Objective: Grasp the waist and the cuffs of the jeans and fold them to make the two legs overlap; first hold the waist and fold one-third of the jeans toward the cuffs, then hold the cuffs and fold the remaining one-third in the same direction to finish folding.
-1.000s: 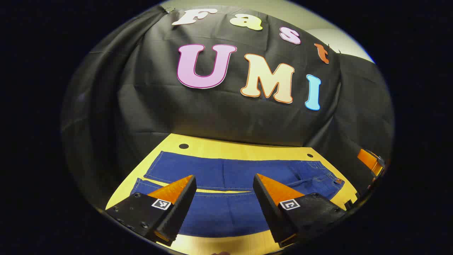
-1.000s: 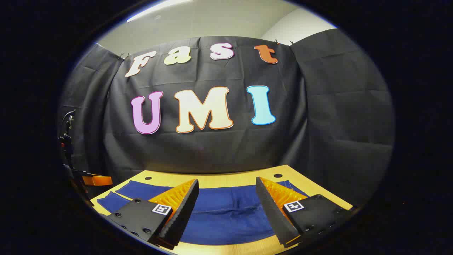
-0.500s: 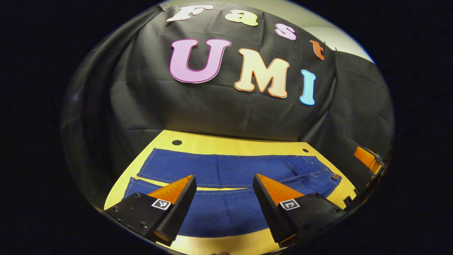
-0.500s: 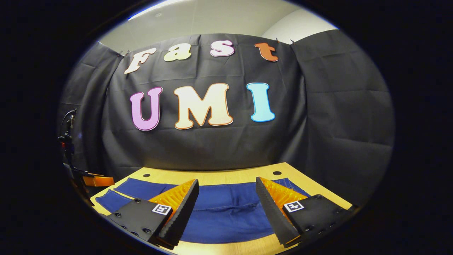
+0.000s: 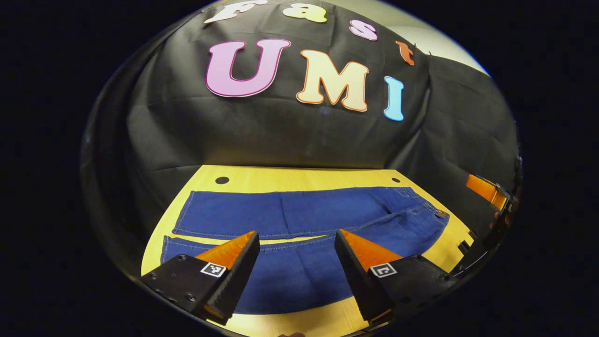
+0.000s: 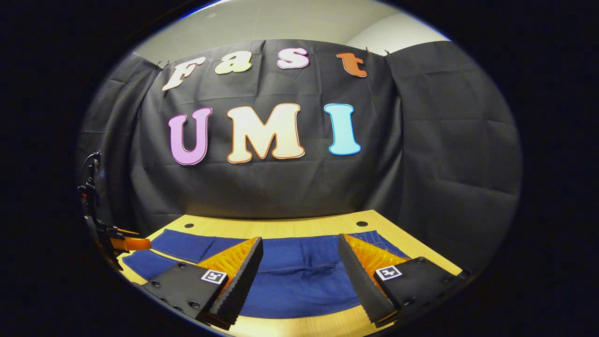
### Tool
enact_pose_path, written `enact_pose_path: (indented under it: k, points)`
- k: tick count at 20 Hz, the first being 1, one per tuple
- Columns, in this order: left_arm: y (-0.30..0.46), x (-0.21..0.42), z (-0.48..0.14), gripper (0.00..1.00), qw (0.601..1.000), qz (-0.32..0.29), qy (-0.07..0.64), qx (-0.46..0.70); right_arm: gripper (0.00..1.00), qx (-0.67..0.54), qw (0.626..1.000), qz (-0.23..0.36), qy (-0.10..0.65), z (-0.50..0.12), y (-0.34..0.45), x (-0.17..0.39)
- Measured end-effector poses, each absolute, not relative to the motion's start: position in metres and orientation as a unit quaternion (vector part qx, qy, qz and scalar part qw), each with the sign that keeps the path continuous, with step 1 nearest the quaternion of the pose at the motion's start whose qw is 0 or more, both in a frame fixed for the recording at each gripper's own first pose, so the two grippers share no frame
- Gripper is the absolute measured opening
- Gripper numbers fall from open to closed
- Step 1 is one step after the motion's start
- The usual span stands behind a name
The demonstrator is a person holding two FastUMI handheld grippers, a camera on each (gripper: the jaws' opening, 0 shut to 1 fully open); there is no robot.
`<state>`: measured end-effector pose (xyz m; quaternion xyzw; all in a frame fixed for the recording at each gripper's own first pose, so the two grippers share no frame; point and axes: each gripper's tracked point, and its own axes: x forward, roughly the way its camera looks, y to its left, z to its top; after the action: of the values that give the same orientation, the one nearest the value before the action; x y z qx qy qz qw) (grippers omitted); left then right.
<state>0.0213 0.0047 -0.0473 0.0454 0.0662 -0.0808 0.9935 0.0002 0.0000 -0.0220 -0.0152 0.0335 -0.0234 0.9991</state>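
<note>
Two handheld grippers hang above a pair of blue jeans laid flat on a yellow wooden desk. In the left gripper view, the left gripper [image 5: 295, 236] has its jaws spread wide, gripping nothing, poised over the nearer leg of the jeans [image 5: 299, 220]. The garment stretches across the desk [image 5: 299, 174] with both legs side by side and unfolded, cuffs [image 5: 174, 231] at the left of that view and the waist [image 5: 433, 220] at the right; a thin strip of bare wood shows between the legs near the cuffs. In the right gripper view, the right gripper [image 6: 299, 243] likewise hangs with jaws wide apart and holding nothing, above the seat end of the jeans [image 6: 299, 276]. At that view's left edge the other gripper [image 6: 124, 242] can be seen over the legs. Beyond the denim, two small dark holes [image 5: 222, 180] mark the desk's far edge, where black cloth [image 5: 262, 135] hangs as a backdrop.
</note>
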Motion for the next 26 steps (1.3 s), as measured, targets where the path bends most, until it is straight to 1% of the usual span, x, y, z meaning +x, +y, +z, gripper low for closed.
enact_pose_path:
  k: [1,2,4,5,6,7,8,9,10,11,12,13,14,17,18,19,20,23,25,26]
  points:
    - [0.006,0.022,-0.052,0.95,0.993,-0.086,0.073,0.045,0.96,-0.017,0.999,-0.023,0.036,-0.025,0.001,0.000]
    - [0.008,0.022,-0.056,0.95,0.992,-0.090,0.078,0.044,0.96,-0.019,0.999,-0.022,0.040,-0.028,0.003,-0.001]
    - [0.013,0.020,-0.066,0.95,0.990,-0.102,0.092,0.042,1.00,-0.026,0.999,-0.018,0.044,-0.032,0.008,-0.002]
    - [0.018,0.020,-0.070,0.95,0.989,-0.104,0.097,0.045,0.96,-0.029,0.998,-0.014,0.048,-0.035,0.011,-0.004]
    - [0.024,0.019,-0.074,0.95,0.988,-0.105,0.102,0.050,0.99,-0.029,0.998,-0.010,0.052,-0.039,0.015,-0.006]
    - [0.031,0.018,-0.077,0.95,0.987,-0.102,0.107,0.058,0.96,-0.030,0.998,-0.005,0.054,-0.041,0.019,-0.009]
    - [0.038,0.017,-0.080,0.95,0.986,-0.100,0.113,0.065,0.96,-0.030,0.998,0.000,0.058,-0.044,0.023,-0.012]
    - [0.042,0.015,-0.084,0.95,0.985,-0.101,0.118,0.070,0.99,-0.031,0.998,0.003,0.061,-0.046,0.026,-0.015]
    - [0.045,0.013,-0.087,0.95,0.984,-0.105,0.122,0.073,0.96,-0.032,0.997,0.005,0.064,-0.049,0.028,-0.018]
    - [0.047,0.010,-0.091,0.95,0.983,-0.111,0.128,0.076,0.96,-0.032,0.997,0.008,0.067,-0.052,0.029,-0.019]
    - [0.048,0.007,-0.095,0.95,0.981,-0.118,0.135,0.079,0.99,-0.030,0.997,0.009,0.070,-0.055,0.031,-0.022]
    - [0.049,0.005,-0.100,0.95,0.978,-0.129,0.142,0.083,0.96,-0.027,0.997,0.010,0.074,-0.058,0.032,-0.024]
    - [0.048,0.002,-0.106,0.95,0.974,-0.145,0.151,0.087,0.99,-0.023,0.997,0.012,0.077,-0.061,0.033,-0.026]
    - [0.048,-0.013,-0.132,0.95,0.951,-0.202,0.197,0.125,0.99,-0.015,0.996,0.015,0.087,-0.069,0.036,-0.032]
    - [0.051,-0.018,-0.143,0.95,0.940,-0.219,0.217,0.143,0.96,-0.018,0.995,0.015,0.093,-0.073,0.035,-0.034]
    - [0.056,-0.023,-0.154,0.96,0.929,-0.232,0.239,0.162,0.99,-0.022,0.995,0.016,0.099,-0.077,0.035,-0.038]
    - [0.062,-0.026,-0.162,0.95,0.917,-0.245,0.256,0.182,0.99,-0.028,0.994,0.016,0.101,-0.078,0.035,-0.041]
    - [0.086,-0.038,-0.186,0.96,0.878,-0.273,0.311,0.241,0.99,-0.036,0.993,0.016,0.112,-0.085,0.031,-0.049]
    - [0.102,-0.039,-0.199,0.96,0.854,-0.279,0.343,0.275,0.97,-0.034,0.992,0.014,0.122,-0.090,0.029,-0.053]
    - [0.111,-0.039,-0.206,0.95,0.842,-0.281,0.357,0.290,0.99,-0.034,0.992,0.012,0.124,-0.091,0.027,-0.055]
